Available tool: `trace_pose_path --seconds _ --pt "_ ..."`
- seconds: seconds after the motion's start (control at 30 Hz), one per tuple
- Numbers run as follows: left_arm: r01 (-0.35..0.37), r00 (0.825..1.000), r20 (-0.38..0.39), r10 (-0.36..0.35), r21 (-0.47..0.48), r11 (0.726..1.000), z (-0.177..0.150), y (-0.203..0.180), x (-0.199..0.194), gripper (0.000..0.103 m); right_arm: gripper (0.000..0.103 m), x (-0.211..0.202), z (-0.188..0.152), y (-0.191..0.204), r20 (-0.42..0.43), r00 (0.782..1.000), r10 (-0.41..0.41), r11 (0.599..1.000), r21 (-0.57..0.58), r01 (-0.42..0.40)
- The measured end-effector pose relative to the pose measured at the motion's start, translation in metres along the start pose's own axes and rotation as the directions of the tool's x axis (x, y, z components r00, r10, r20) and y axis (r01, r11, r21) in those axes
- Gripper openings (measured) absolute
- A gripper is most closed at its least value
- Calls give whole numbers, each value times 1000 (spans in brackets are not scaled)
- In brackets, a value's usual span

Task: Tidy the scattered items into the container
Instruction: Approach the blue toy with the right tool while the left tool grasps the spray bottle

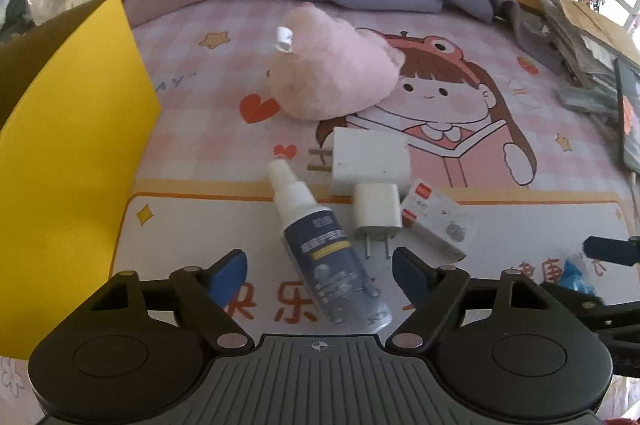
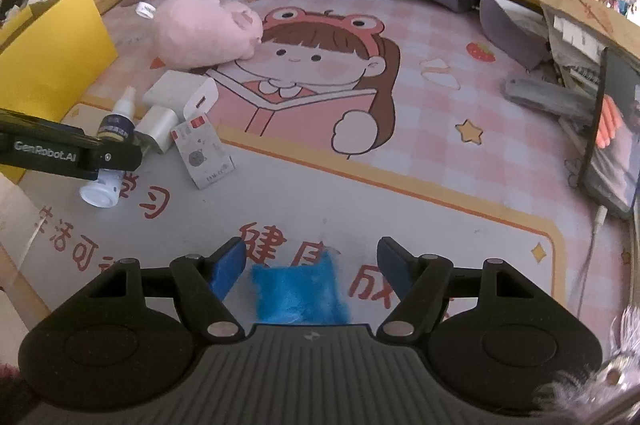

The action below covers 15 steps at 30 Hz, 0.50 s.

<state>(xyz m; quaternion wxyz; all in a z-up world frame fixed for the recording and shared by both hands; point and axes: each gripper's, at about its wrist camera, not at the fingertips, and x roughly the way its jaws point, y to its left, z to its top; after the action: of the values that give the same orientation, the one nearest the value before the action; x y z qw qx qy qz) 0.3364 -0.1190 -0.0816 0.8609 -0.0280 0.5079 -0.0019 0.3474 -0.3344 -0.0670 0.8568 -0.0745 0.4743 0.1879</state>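
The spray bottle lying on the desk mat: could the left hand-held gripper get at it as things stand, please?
Probably yes. The spray bottle lies between the open fingers of the left hand-held gripper, pads not touching it. The small white charger lies close beside it, but nothing covers the bottle.

L gripper [image 1: 320, 277] fingers apart, angled down, R gripper [image 2: 312, 265] likewise, fingers apart

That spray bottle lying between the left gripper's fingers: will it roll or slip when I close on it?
The spray bottle lies on its side on the flat mat, and its body looks round, so it may roll if nudged sideways. Its glossy label suggests a slippery grip. It looks like rigid plastic, probably light, so the left gripper should hold it squarely across the body.
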Motion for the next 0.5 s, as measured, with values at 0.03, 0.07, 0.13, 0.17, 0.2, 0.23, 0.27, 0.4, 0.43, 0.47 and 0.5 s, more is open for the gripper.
trace_pose_path --seconds 0.03,0.07,0.13,0.17,0.2,0.23,0.27,0.4,0.43,0.47,0.5 --pt "-1 1000 -4 1 -1 1000 0 1 1 72 71 -2 -1 -1 4 1000 3 1000 -2 -3" --pt "-4 1000 -9 3 -9 1000 0 3 2 71 71 -3 -1 -1 5 1000 5 1000 -4 -5" --pt "-3 1000 -11 3 -26 1000 0 6 3 71 71 -2 -2 1 -3 1000 11 1000 -10 -11" --pt "0 1000 -11 -1 -29 1000 0 7 3 71 70 -1 -3 2 -9 1000 12 1000 -15 -13" --pt "2 1000 -11 -2 -29 1000 -1 8 3 71 70 0 -4 4 -14 1000 14 1000 -23 -14" --pt "2 1000 -10 -2 -27 1000 -1 8 3 69 70 0 -4 5 -17 1000 15 999 -29 -15" --pt "1 1000 -8 -1 -24 1000 -1 8 2 68 70 0 -4 6 -20 1000 16 999 -34 -17" --pt "11 1000 -12 -11 -20 1000 -2 9 2 58 69 3 -5 7 -40 999 4 999 -53 -6" --pt "14 1000 -19 -15 -20 1000 -2 9 3 53 69 3 -6 6 -48 999 0 999 -54 -2" --pt "14 1000 -25 -15 -19 1000 -3 8 4 52 68 5 -7 6 -59 998 -6 998 -56 3" --pt "6 1000 -23 -6 -13 1000 -3 6 4 51 68 6 -8 5 -67 998 -10 998 -57 7"
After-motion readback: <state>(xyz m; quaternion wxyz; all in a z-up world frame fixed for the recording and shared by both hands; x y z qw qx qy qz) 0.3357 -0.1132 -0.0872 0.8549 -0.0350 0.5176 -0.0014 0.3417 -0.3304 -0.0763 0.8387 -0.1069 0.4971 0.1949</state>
